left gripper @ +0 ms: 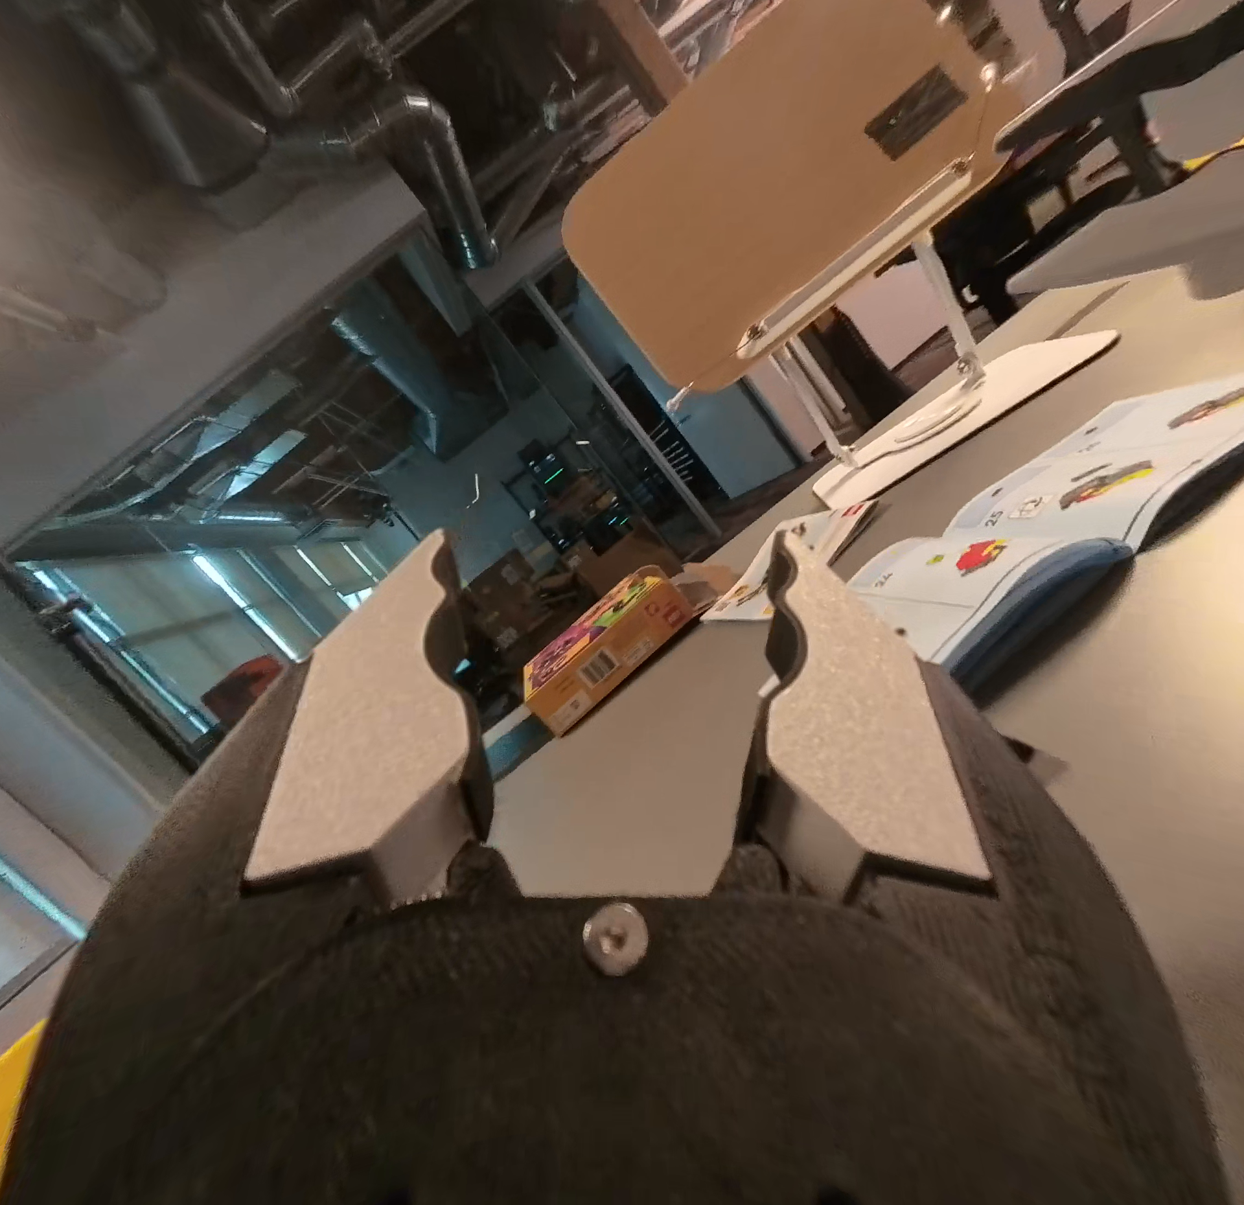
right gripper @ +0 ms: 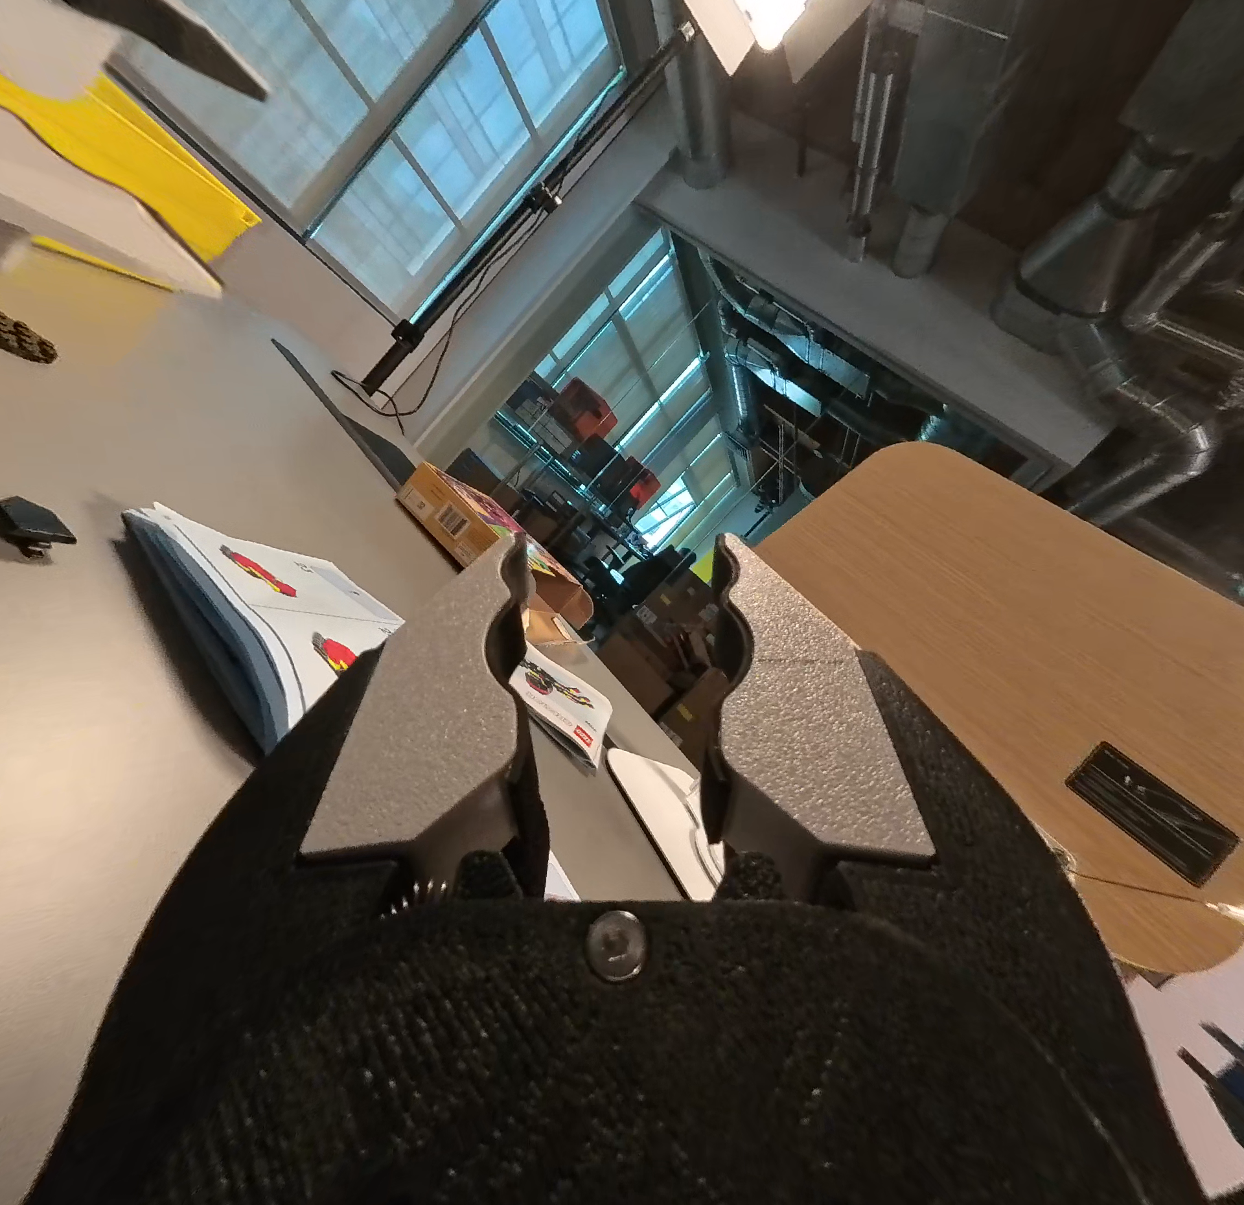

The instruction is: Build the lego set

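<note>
My left gripper is open and empty, held low over the grey table, tilted. Ahead of it lies the orange lego box near the table's edge. The open instruction booklet lies to its right. My right gripper is open and empty, also tilted. The same booklet lies to its left, the lego box beyond it, and a small leaflet between the fingers. A small black lego piece and a dark studded piece lie at the far left.
A wooden panel on a white stand rises at the back right of the table; it also shows in the right wrist view. Its white base rests on the table. A yellow sheet lies at the far left. Between my left fingertips and the small black lego piece there is roughly 9 cm.
</note>
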Action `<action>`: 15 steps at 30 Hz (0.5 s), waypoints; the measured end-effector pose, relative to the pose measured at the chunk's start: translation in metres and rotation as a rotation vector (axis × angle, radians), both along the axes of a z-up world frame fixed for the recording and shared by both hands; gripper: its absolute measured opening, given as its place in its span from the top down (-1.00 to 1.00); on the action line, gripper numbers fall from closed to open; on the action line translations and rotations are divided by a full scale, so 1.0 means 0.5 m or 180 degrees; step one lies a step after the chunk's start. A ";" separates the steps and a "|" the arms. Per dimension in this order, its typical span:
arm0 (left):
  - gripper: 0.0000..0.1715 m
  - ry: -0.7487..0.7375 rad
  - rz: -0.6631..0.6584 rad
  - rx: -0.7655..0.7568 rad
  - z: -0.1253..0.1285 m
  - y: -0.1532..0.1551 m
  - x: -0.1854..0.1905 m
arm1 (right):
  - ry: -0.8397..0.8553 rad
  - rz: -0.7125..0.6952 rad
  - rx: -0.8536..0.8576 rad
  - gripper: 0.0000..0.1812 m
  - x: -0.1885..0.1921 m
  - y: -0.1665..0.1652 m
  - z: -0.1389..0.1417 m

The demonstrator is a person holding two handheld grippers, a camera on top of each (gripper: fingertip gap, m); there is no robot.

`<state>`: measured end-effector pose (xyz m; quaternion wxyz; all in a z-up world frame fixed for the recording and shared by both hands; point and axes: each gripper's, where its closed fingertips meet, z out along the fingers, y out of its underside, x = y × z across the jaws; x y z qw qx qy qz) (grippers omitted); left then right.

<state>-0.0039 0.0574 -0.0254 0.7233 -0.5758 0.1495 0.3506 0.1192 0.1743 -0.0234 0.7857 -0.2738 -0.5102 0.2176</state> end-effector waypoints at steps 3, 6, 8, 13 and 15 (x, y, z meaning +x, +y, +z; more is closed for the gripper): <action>-0.04 -0.0133 0.0006 0.0039 0.001 -0.045 0.000 | 0.0060 0.0028 -0.0141 0.44 -0.012 0.007 0.004; -0.01 -0.0250 0.0049 0.0063 0.001 -0.092 -0.022 | 0.0079 0.0148 -0.0252 0.45 -0.038 0.005 0.005; 0.03 -0.0374 0.0153 0.0081 0.000 -0.125 -0.051 | 0.0073 0.0222 -0.0229 0.47 -0.052 -0.005 0.004; 0.10 -0.0762 0.0634 -0.0026 -0.019 -0.204 -0.148 | -0.0078 0.0418 -0.0016 0.50 -0.091 -0.054 -0.008; 0.11 -0.0974 0.0810 -0.0102 -0.029 -0.229 -0.187 | -0.0140 0.0471 0.0077 0.51 -0.103 -0.069 -0.012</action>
